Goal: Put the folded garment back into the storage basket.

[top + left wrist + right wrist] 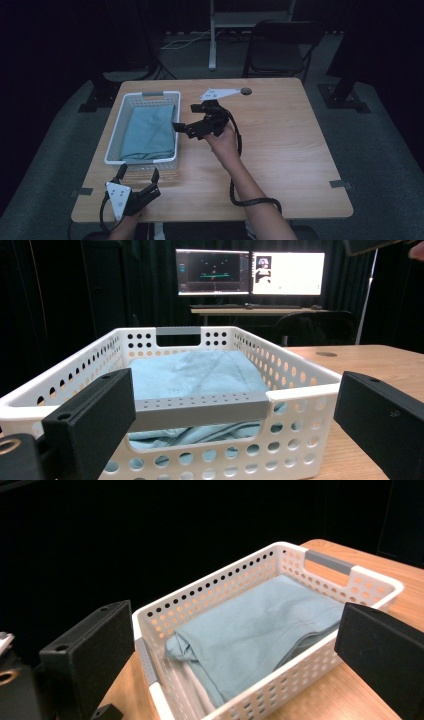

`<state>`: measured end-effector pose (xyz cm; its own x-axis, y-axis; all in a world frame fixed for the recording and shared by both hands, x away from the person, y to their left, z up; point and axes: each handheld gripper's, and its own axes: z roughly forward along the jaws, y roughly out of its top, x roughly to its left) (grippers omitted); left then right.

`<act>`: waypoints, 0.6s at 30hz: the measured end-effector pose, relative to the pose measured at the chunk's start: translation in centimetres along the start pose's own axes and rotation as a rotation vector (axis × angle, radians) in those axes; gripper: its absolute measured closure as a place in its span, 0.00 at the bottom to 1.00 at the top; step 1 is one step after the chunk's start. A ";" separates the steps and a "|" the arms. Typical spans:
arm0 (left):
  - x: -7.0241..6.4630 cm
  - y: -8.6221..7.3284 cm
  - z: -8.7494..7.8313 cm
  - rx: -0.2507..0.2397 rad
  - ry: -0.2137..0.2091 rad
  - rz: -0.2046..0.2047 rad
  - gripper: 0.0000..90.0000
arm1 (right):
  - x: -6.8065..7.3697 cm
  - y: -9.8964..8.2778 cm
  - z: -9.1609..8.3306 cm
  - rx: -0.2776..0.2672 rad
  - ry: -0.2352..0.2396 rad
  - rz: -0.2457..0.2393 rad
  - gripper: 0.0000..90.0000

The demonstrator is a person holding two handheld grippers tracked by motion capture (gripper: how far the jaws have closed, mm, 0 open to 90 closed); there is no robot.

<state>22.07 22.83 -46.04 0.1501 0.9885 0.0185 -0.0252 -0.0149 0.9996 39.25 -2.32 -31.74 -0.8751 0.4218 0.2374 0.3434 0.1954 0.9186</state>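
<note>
hovering just beside the right wall of the white basket (116,131), right claw (186,120) with jaws wide apart and nothing between them, likely positioned there because the cloth (150,132) already sits inside and needs no further grip. aimed at the near end of the basket from the bench (285,150) corner, left claw (139,173) also spread apart and empty, with the grey handle bar (200,407) squarely between its two black jaws in the left gripper view, probably lined up that way for a grab on that handle or simply parked out of the way. lying flat in the basket, pale blue-green cloth, folded into a rough rectangle, covering most of the floor of the basket and staying below the rim. seen from the right gripper view (260,630), soft and slightly rumpled, with a rolled fold at the near corner and a layered edge along one side, so likely several layers thick. perforated basket walls, grey handles at both short ends, standing on the left half of the wooden bench. judged from this, placing done, folding neat enough.
</note>
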 end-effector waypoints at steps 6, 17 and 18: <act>0.0 0.0 0.0 0.000 0.000 -0.001 0.05 | 0.1 0.1 -1.6 0.009 -0.015 -0.006 0.03; 0.0 0.0 0.0 0.000 0.001 0.000 0.05 | -0.4 -0.6 -5.9 -0.011 -0.104 -0.026 0.03; 0.0 0.0 0.0 0.001 0.001 0.001 0.05 | -0.5 -0.7 -6.4 -0.019 -0.109 -0.029 0.03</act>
<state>22.06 22.84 -46.04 0.1492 0.9886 0.0199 -0.0242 -0.0165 0.9996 37.27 -8.37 -30.51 -0.8417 0.5105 0.1758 0.3112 0.1928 0.9306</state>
